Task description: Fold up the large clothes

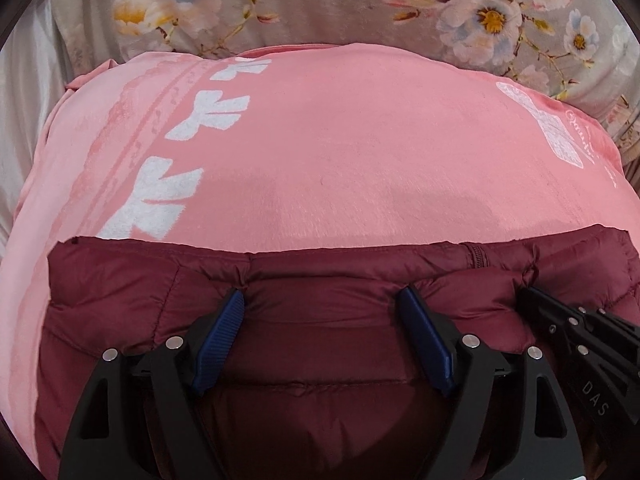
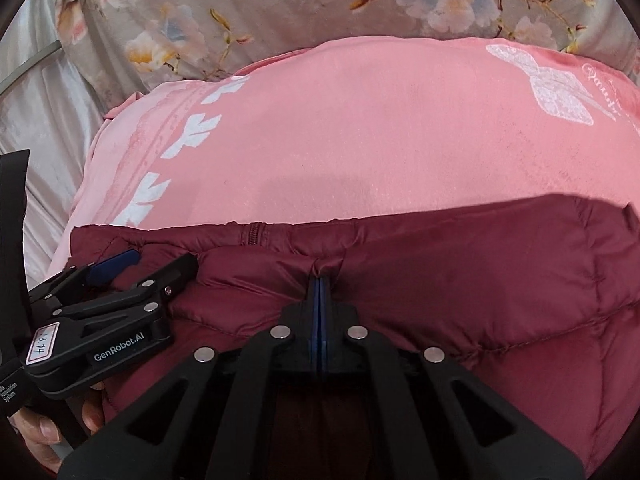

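Maroon quilted puffer jacket (image 1: 320, 320) lies on a pink printed blanket (image 1: 340, 140) over floral bedding (image 1: 320, 0) — no containers in view. The right gripper (image 2: 319, 280) pinches its padded edge shut, likely to carry a fold; the left gripper (image 1: 324, 300) gapes wide, pressing down, gripping nothing.

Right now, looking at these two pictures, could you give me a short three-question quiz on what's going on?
1. True or false: the right gripper is shut on the maroon puffer jacket.
2. How do the left gripper's jaws stand? A wide apart; B shut.
3. What lies under the jacket?

Key: 1 true. 2 A. 3 A pink blanket with white prints, spread over a floral bedcover.
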A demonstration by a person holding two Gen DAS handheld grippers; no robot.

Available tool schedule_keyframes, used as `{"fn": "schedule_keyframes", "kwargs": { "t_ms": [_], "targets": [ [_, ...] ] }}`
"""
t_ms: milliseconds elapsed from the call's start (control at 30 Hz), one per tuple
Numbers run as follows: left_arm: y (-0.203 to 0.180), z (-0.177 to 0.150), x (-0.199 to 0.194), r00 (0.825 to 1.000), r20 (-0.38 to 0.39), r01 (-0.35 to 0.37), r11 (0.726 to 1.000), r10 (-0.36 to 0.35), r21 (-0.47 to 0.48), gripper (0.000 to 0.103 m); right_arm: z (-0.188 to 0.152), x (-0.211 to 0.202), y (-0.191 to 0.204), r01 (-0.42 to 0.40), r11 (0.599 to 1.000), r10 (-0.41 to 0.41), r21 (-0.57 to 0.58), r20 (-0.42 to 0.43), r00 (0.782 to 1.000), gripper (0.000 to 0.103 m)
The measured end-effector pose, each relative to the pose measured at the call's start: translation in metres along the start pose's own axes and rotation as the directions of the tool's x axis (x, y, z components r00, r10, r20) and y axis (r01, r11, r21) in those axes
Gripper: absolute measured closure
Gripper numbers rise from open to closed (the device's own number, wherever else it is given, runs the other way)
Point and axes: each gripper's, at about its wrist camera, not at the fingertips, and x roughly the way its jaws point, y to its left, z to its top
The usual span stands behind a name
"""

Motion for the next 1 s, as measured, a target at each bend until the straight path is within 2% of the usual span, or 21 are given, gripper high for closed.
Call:
{"fn": "schedule_keyframes", "kwargs": {
  "t_ms": [200, 767, 867, 933, 1000],
  "targets": [
    [-0.004, -0.004, 0.004, 0.999, 0.034, -0.024, 1.0, 0.025, -0.006, 0.022, -0.003, 0.003, -0.004, -0.016, 1.0, 0.016, 0.018, 0.014, 1.0, 0.103],
    [-0.014, -0.006, 0.01, 0.995, 0.032, -0.097, 0.995, 0.096, 0.036, 0.02, -0.001, 0.007, -0.007, -0.03, 0.999, 0.029, 0.037, 0.013, 0.999, 0.103],
    [-0.013, -0.005, 0.009, 0.996, 0.029, -0.084, 0.996, 0.083, 0.031, 0.02, 0.001, 0.005, -0.011, -0.054, 0.997, 0.054, 0.056, 0.002, 0.999, 0.103],
    [-0.006, -0.004, 0.005, 0.998, 0.016, -0.057, 0.998, 0.056, 0.016, 0.019, 0.003, -0.005, -0.014, -0.029, 0.998, 0.029, 0.06, 0.001, 1.0, 0.103],
    [0.01, -0.003, -0.012, 0.998, 0.0, -0.065, 0.998, 0.065, -0.004, 0.019, 0.006, -0.038, -0.02, 0.042, 0.999, -0.044, 0.032, 0.068, 0.997, 0.103]
  ]
}}
